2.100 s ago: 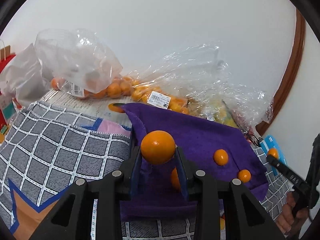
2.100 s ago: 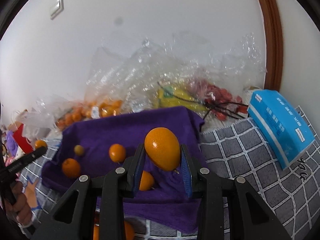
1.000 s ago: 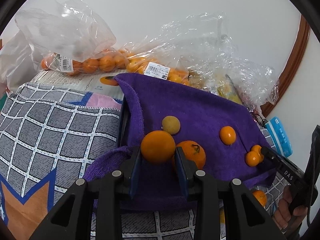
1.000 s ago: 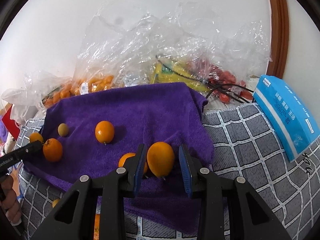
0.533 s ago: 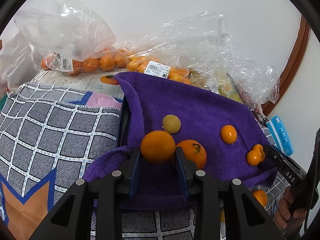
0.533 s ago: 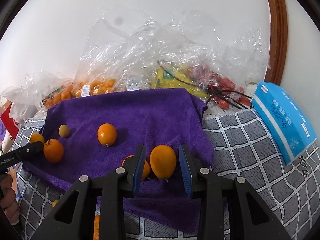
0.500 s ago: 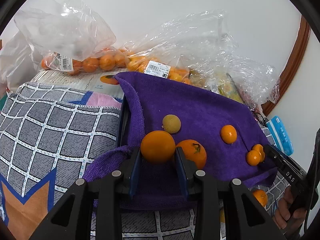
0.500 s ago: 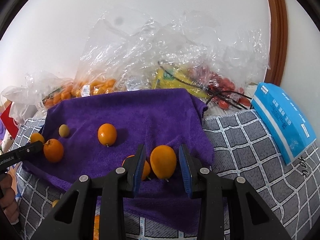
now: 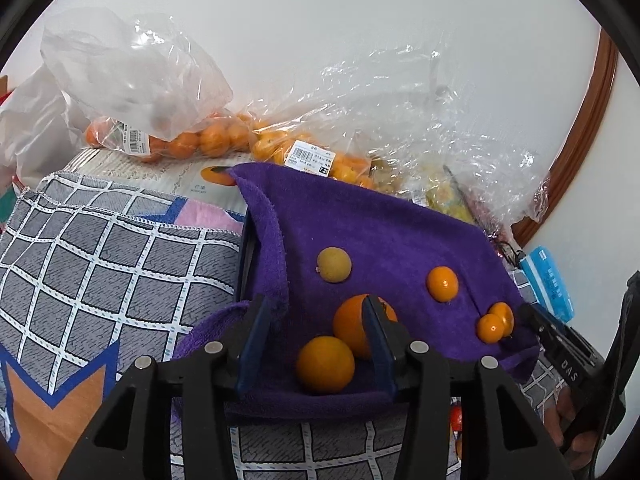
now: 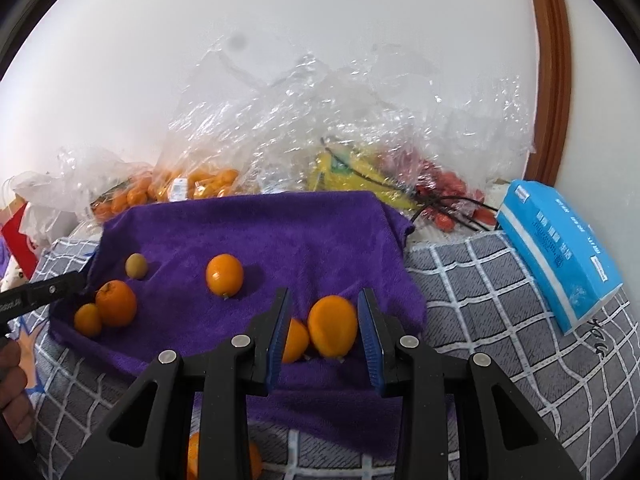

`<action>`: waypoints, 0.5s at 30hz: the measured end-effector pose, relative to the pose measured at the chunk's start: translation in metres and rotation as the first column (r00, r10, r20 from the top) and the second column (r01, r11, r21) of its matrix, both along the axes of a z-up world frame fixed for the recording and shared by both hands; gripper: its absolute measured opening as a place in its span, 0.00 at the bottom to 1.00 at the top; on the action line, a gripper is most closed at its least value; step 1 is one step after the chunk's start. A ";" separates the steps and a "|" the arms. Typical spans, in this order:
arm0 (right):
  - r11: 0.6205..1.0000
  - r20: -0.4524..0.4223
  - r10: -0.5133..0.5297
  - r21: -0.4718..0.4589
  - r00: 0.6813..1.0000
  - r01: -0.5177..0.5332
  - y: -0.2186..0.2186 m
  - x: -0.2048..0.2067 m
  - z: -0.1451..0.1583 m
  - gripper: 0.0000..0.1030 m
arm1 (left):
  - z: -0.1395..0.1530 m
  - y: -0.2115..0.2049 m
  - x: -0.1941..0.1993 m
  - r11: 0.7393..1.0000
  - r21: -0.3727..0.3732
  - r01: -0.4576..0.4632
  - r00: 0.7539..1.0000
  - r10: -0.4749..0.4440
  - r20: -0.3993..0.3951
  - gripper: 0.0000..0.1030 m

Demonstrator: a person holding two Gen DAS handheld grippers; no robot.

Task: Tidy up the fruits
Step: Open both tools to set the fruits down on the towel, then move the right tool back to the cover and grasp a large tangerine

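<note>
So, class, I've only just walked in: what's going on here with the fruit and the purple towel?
A person holds a gripper in each hand and is laying oranges out on the purple towel. The left gripper is open around an orange resting on the towel. The right gripper is open too, its oval orange set down beside another. More fruit waits in plastic bags by the wall.

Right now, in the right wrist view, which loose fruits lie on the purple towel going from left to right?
Small orange → larger orange with a stem → pale yellowish fruit → lone orange → half-hidden orange → orange between the open right gripper fingers, all on the purple towel.
</note>
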State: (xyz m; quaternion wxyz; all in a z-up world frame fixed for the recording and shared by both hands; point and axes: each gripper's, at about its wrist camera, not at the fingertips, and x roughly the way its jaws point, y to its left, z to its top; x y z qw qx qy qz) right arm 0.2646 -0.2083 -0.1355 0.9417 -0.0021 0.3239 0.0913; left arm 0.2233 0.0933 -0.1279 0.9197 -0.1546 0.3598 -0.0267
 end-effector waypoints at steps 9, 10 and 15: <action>0.996 -0.025 0.080 0.036 0.997 -0.079 0.011 -0.041 0.006 0.33 | 0.012 0.004 -0.008 1.000 -0.025 -0.013 0.999 0.015 0.047 0.47; 0.995 -0.046 0.092 0.044 0.995 -0.090 0.011 -0.046 0.002 0.33 | 0.012 0.004 -0.008 0.999 -0.031 -0.011 0.999 0.013 0.045 0.47; 0.993 -0.120 0.118 0.026 0.986 -0.116 0.019 -0.060 -0.018 0.33 | 0.012 0.003 -0.008 0.999 -0.038 -0.010 0.999 0.012 0.039 0.47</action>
